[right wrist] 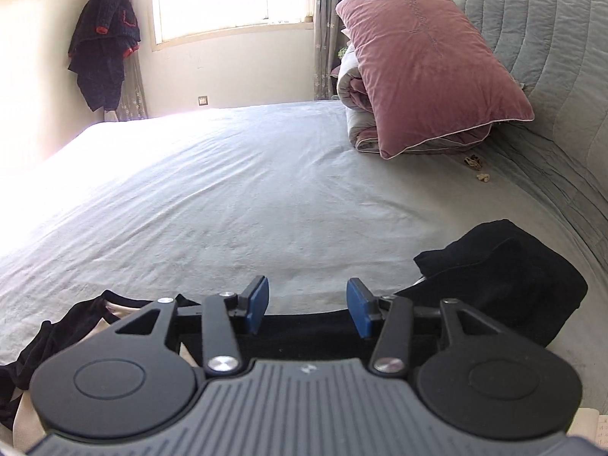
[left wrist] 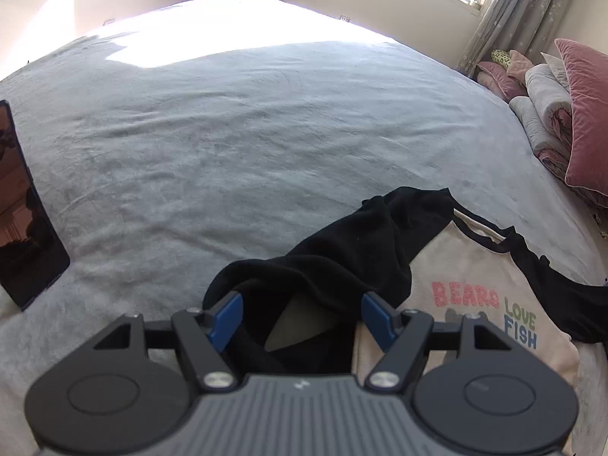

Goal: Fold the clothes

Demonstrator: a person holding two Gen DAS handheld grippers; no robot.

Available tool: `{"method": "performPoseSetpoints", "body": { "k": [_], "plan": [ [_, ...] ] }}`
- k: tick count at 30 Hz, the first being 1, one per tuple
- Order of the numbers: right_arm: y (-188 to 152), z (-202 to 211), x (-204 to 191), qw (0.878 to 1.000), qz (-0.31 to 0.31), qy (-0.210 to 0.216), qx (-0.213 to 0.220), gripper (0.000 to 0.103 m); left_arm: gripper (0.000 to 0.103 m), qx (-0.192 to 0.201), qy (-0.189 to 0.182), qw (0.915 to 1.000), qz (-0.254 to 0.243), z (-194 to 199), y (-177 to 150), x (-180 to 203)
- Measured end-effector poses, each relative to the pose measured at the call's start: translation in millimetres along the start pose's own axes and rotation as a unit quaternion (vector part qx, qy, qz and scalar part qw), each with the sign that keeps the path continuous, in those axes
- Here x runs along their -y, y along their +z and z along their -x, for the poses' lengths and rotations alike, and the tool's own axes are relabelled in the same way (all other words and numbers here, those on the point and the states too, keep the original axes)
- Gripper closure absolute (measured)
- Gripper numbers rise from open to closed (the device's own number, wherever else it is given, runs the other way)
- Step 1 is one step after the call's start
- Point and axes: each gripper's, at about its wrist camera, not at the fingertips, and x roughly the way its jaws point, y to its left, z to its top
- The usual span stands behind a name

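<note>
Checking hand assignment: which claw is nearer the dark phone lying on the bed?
Left. The left claw hangs open over the shirt's black sleeve, with the phone off to its left. The right claw's view shows no phone at all.

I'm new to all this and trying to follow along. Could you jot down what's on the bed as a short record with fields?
surface: grey bed sheet
garment: cream shirt with black sleeves, printed BEARS LOVE FISH
sleeve near left gripper: black sleeve, bunched, lying below the open jaws
right gripper: open, nothing gripped
far end: pink pillow on a rolled quilt
left edge: dark phone
</note>
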Motion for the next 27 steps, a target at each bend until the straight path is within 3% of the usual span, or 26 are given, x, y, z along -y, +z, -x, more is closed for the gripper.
{"method": "performPoseSetpoints", "body": {
  "k": [9,11,14,15,16,22,27],
  "plan": [
    [-22,-6,-103,0.992,0.029,0.11,-0.058,0.051,0.036,-0.032,-0.007,0.9977,0.059,-21,-27,-47],
    [-31,-11,-129,0.987,0.038,0.137,-0.075,0.051,0.041,-0.031,-0.002,0.9974,0.065,-26,-29,-50],
    [-46,-15,-167,0.979,0.056,0.171,-0.097,0.051,0.061,-0.006,0.019,0.9989,0.043,-29,-31,-47],
    [-53,-17,-180,0.976,0.063,0.18,-0.103,0.051,0.078,0.006,0.031,0.9989,0.034,-29,-30,-47],
    [-58,-19,-193,0.974,0.07,0.188,-0.109,0.051,0.088,0.015,0.026,0.9988,0.039,-30,-29,-50],
    [-80,-35,-258,0.957,0.108,0.229,-0.139,0.051,0.091,0.092,0.021,0.9934,0.065,-21,-18,-72],
    [-93,-58,-294,0.947,0.124,0.247,-0.161,0.051,0.092,0.167,0.018,0.9824,0.081,-2,-5,-92]
  ]
}}
